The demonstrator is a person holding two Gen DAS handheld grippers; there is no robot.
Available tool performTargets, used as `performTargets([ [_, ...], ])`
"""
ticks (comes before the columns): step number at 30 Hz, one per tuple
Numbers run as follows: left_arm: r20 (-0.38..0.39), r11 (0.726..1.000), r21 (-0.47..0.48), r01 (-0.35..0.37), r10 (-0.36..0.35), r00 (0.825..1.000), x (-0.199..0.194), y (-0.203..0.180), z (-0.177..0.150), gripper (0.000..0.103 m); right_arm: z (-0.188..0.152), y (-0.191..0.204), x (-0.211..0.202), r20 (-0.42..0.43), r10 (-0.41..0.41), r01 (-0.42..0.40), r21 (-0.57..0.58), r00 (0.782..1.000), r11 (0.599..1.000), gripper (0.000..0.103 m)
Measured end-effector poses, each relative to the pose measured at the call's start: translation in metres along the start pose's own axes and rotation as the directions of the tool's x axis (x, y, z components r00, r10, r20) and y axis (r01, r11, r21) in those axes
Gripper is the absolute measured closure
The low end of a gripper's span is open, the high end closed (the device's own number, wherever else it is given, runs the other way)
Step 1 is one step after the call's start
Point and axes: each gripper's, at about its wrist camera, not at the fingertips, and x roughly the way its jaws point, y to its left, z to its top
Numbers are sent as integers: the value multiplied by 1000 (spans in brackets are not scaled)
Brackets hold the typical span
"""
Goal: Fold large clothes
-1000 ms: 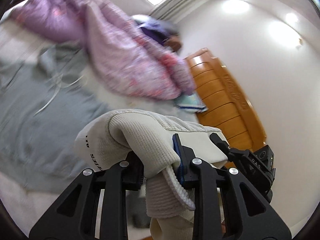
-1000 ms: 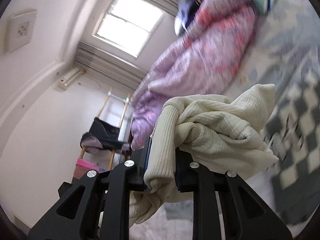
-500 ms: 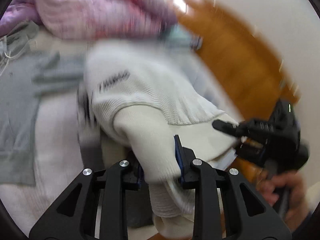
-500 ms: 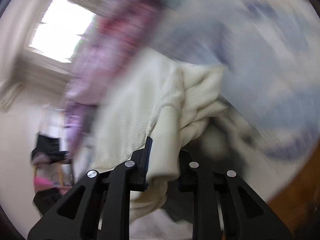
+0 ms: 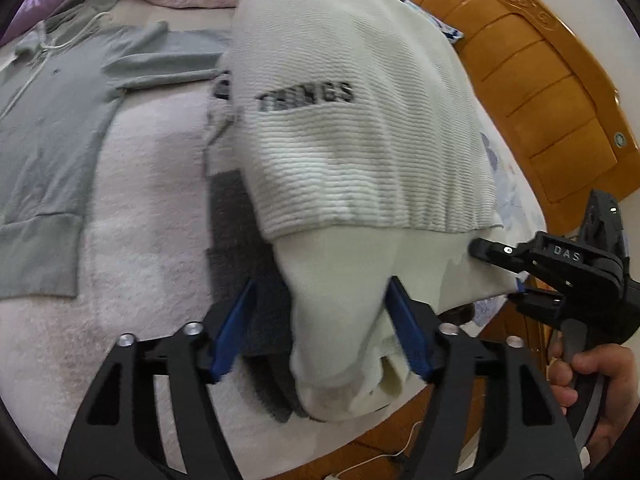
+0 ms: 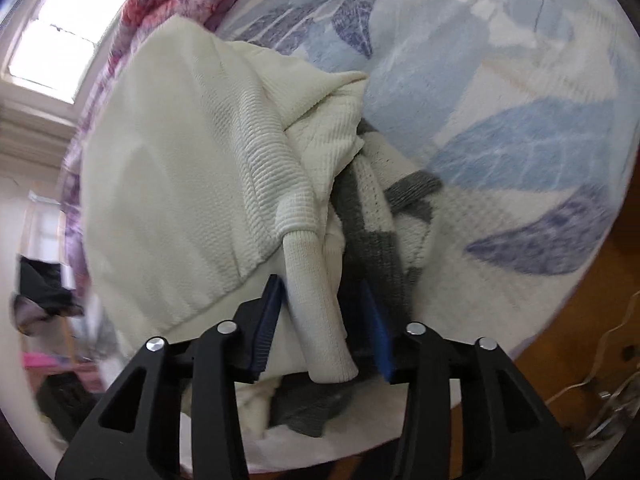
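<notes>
A cream ribbed sweater [image 5: 352, 136] with dark lettering lies in a heap on the bed, over a grey-and-white checked blanket [image 5: 236, 248]. My left gripper [image 5: 320, 320] is open, its blue pads either side of the sweater's hem. My right gripper [image 6: 324, 320] is open too, with a cream sleeve cuff [image 6: 320, 320] lying loose between its pads. The right gripper also shows in the left wrist view [image 5: 500, 268], at the sweater's right edge.
A grey hoodie [image 5: 52, 128] lies flat on the white fleece cover [image 5: 140, 200] to the left. A purple-pink quilt [image 6: 160, 8] is bunched at the far side. A wooden headboard [image 5: 540, 80] stands to the right. A blue leaf-print sheet [image 6: 500, 100] covers the bed.
Both grippers swung down from head height to the bed and opened. The sweater, clamped in both before, now rests on the bed.
</notes>
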Motion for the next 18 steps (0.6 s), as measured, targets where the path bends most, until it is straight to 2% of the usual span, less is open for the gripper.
performTargets([
  [3, 36, 1000, -6, -25, 26, 999, -22, 6, 3, 25, -6, 21, -9, 27, -122, 124, -82, 992, 989, 63],
  [4, 52, 999, -13, -32, 33, 998, -31, 9, 4, 24, -8, 33, -11, 41, -185, 189, -110, 982, 976, 63],
  [6, 91, 998, -37, -47, 51, 995, -50, 16, 14, 23, -16, 48, -22, 86, -250, 260, -142, 964, 955, 61],
  [8, 136, 996, -48, -72, 78, 988, -67, 22, 26, 19, -25, 69, -36, 139, -319, 338, -153, 938, 928, 60],
  [9, 163, 995, -49, -82, 89, 983, -80, 26, 36, 19, -28, 78, -41, 159, -324, 348, -159, 932, 924, 59],
  [12, 197, 993, -36, -109, 114, 974, -100, 25, 59, 18, -38, 107, -54, 200, -288, 325, -182, 937, 928, 59],
  [14, 217, 992, -18, -123, 124, 968, -113, 23, 70, 18, -46, 129, -62, 202, -218, 257, -191, 955, 947, 59],
  [18, 248, 991, 19, -135, 126, 960, -142, 24, 75, 18, -62, 169, -78, 242, -159, 210, -205, 957, 956, 59],
])
